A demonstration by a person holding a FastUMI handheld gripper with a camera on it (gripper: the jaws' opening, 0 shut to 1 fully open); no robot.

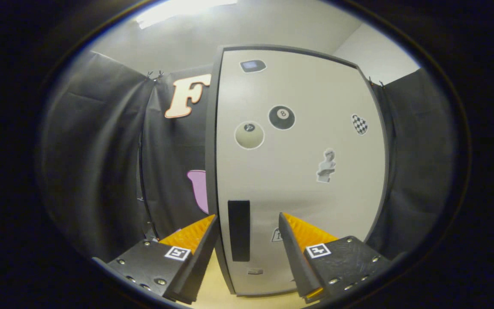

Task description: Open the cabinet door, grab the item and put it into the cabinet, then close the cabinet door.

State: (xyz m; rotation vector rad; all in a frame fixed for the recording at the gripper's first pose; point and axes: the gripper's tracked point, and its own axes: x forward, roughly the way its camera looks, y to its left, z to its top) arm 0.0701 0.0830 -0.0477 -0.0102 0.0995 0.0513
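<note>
Straight ahead of my tongs stands the cabinet, a tall pale box with a dark frame, taking up most of what I see beyond the fingers. Its door is shut, flush in the frame, and its left edge runs down just beyond my left fingertip. Black cloth walls hang behind the cabinet on both sides of the tongs, and a pale ceiling with a bright light sits above. Under the tongs and up to the foot of the cabinet I see a strip of light wooden tabletop.

On the door, a dark upright handle sits low near the left edge, between my two fingers and a little ahead of them, nearer the left one. My tongs are spread wide and hold nothing; I cannot tell whether either tip touches the door.

Smaller things are stickers stuck on the door above the tongs: a black eight-ball sticker, a cream ball sticker just left of it and lower, a pale bust sticker up above my right finger, a checkered sticker farther right, and a small dark sticker near the top. A little triangular sticker peeks out beside my right fingertip.
</note>
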